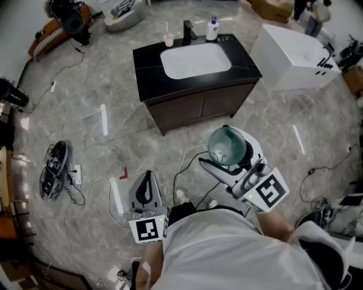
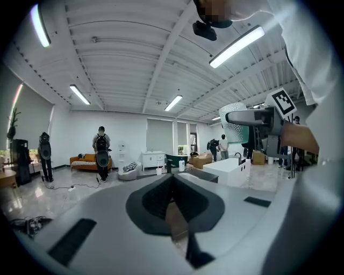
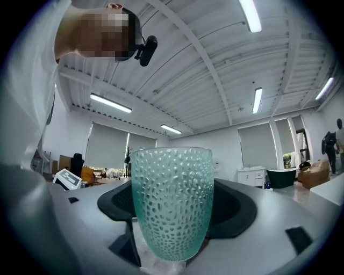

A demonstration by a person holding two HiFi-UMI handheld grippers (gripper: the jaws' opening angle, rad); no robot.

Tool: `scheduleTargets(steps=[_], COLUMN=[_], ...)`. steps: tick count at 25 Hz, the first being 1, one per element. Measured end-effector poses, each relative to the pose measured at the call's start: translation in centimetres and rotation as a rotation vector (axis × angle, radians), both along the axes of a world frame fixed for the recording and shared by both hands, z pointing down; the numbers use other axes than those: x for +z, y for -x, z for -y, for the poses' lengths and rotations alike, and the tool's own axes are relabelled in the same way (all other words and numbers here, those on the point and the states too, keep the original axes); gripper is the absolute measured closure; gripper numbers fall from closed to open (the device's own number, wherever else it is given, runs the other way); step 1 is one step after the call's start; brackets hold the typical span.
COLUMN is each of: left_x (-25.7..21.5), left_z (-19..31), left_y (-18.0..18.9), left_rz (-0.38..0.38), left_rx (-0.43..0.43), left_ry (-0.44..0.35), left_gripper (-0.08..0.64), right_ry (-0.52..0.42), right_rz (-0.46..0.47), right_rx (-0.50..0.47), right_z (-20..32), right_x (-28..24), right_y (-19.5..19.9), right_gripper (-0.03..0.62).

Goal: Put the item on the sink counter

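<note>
A green dimpled glass (image 3: 172, 201) stands upright between the jaws of my right gripper (image 3: 172, 220), which is shut on it. From the head view the glass (image 1: 227, 146) hangs in the air over the floor, with the right gripper (image 1: 229, 157) short of the sink counter (image 1: 150, 71). That counter has a black top and a white basin (image 1: 195, 59). My left gripper (image 1: 146, 191) is held low at the left, its jaws together and empty. The left gripper (image 2: 172, 188) view also catches the glass (image 2: 235, 121) at the right.
On the counter's back edge stand a pink cup (image 1: 168, 40), a black faucet (image 1: 188, 31) and a soap bottle (image 1: 212, 28). A white bathtub (image 1: 295, 54) sits to the right. Cables and a black bundle (image 1: 54, 170) lie on the marble floor at left. A person (image 1: 315, 14) stands far back.
</note>
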State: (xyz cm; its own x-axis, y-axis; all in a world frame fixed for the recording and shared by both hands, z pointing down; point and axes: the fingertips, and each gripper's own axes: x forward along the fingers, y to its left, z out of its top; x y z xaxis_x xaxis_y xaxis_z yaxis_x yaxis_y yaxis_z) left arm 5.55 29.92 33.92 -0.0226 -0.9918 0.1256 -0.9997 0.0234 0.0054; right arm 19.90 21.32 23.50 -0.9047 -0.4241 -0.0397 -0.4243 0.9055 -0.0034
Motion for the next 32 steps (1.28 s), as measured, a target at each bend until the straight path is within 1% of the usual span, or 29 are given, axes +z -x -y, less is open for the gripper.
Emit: scheduleTargets(steps=[4,7,12,15,19,26,29,32], left_x=[0.7,1.1,1.9,2.4,3.2,3.9,3.1,2.6], left_z=[0.1,0.8,2.1,2.3,2.4,3.6,5.0,6.5], left_y=[0.5,1.5,3.8,5.3,6.6,6.9,7.0,7.2], left_rz=[-0.023,-0.029,-0.081,-0.085,-0.098,-0.086,-0.067,-0.047], left_rx=[0.01,0.026,0.053,0.07,0.065,0.077,0.077,0.056], left_ry=[0.006,-0.005,-0.008,0.002,0.01,0.008,0.008,-0.006], left_gripper=[0.557,0.557,0.557,0.557,0.557,0.557,0.557,0.557], right_ry=[0.002,0.005,0.012,0.002,-0.016,-0.018,-0.019,-0.022], right_rz=[0.011,0.013,-0.025,-0.04,-0.059,-0.067,-0.05,-0.024], right_rx=[0.014,0.042,0.104,0.135,0.155,0.172,0.171,0.163], right_z=[0.4,0.9,2.3,2.7,3.1,4.6,6.0,8.0], right_x=[-0.2,-0.5,-0.8,-1.3,-1.7,-1.2,-1.3,-1.2], right_y=[-0.2,0.3,1.8,2.5,3.1,3.6,3.5,3.6], right_gripper=[0.229,0.229,0.229,0.229,0.229,0.229,0.229,0.228])
